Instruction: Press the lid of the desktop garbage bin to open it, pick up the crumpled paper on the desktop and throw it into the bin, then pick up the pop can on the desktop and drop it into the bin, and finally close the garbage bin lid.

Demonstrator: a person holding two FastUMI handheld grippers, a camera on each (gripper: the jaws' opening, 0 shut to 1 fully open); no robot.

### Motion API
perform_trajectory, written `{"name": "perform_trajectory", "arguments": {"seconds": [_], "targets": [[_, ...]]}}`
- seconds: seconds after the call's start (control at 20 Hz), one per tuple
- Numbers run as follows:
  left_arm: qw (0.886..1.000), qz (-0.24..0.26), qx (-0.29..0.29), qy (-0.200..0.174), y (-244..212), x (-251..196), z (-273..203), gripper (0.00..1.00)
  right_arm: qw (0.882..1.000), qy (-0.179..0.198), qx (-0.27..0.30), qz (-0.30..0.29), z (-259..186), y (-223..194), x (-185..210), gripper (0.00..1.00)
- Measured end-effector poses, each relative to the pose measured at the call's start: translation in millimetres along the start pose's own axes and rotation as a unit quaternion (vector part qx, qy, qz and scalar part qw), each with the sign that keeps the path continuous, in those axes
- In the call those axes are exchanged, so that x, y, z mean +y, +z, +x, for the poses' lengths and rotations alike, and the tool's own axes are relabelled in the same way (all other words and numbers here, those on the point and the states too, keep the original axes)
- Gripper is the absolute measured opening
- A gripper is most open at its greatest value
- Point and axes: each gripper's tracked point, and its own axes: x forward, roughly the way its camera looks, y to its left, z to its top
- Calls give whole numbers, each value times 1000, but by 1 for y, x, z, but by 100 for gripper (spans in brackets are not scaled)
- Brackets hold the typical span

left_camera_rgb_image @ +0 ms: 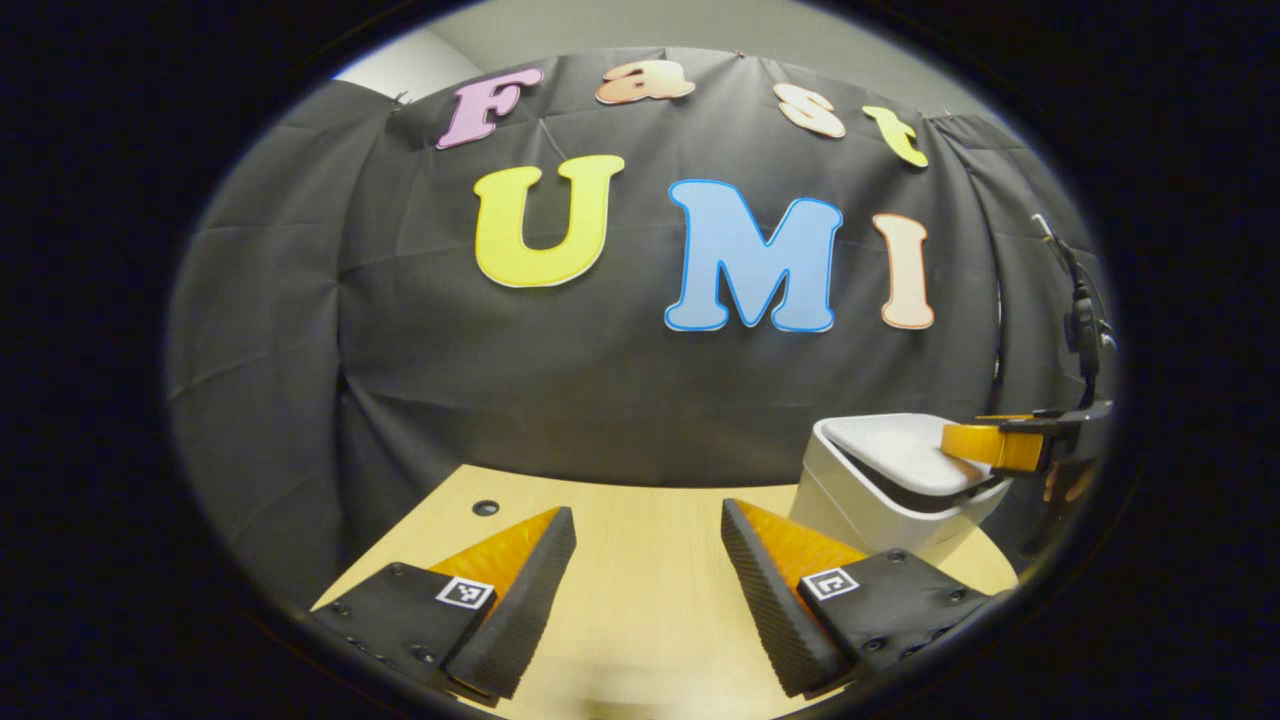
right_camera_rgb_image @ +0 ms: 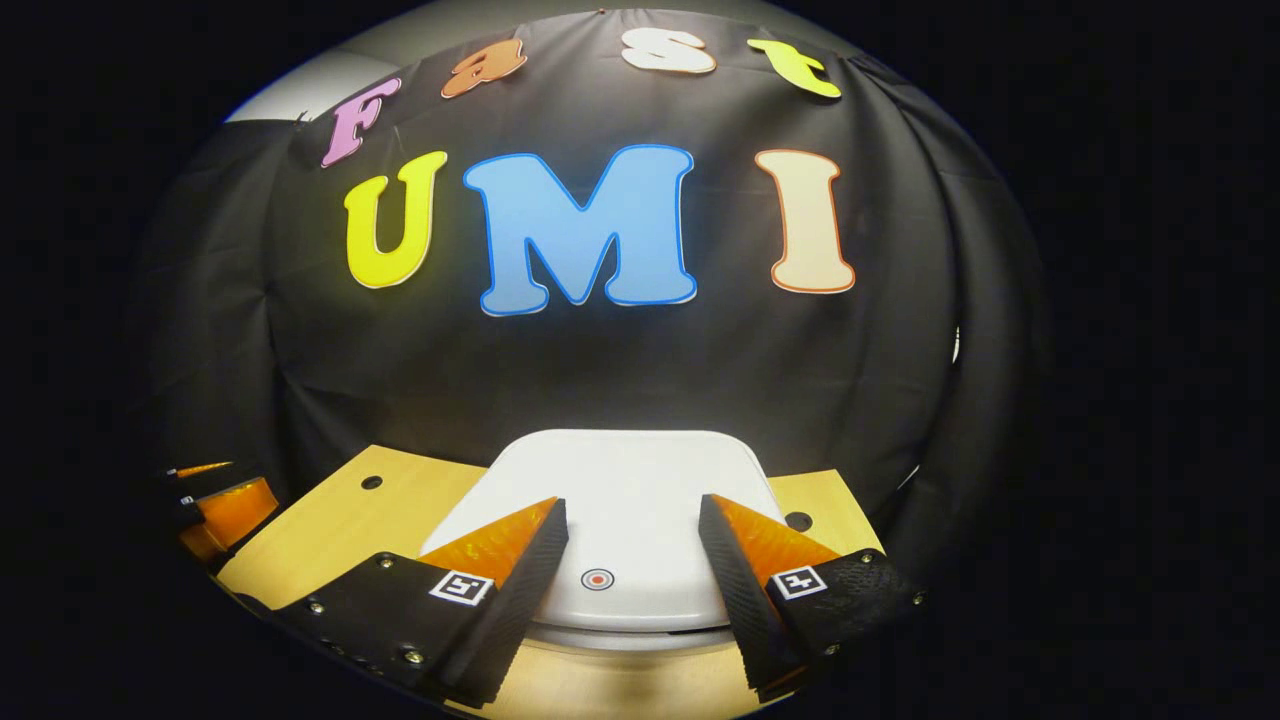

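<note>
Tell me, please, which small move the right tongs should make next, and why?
Probably press straight down: the right tongs hang open over the white bin lid, astride its round press mark. In the left gripper view the lid looks barely raised, or not yet open.

A light wooden table fills the lower centre of the left gripper view. A small dark hole sits near its far left edge. Black cloth hangs behind.
</note>
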Motion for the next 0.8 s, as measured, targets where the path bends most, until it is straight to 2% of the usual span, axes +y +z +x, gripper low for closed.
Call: {"name": "perform_trajectory", "arguments": {"seconds": [0.8], "targets": [[1000,-3,1,-6,-2,-9,2,100,1000,-11,17,-6,-7,-11,4,87]]}}
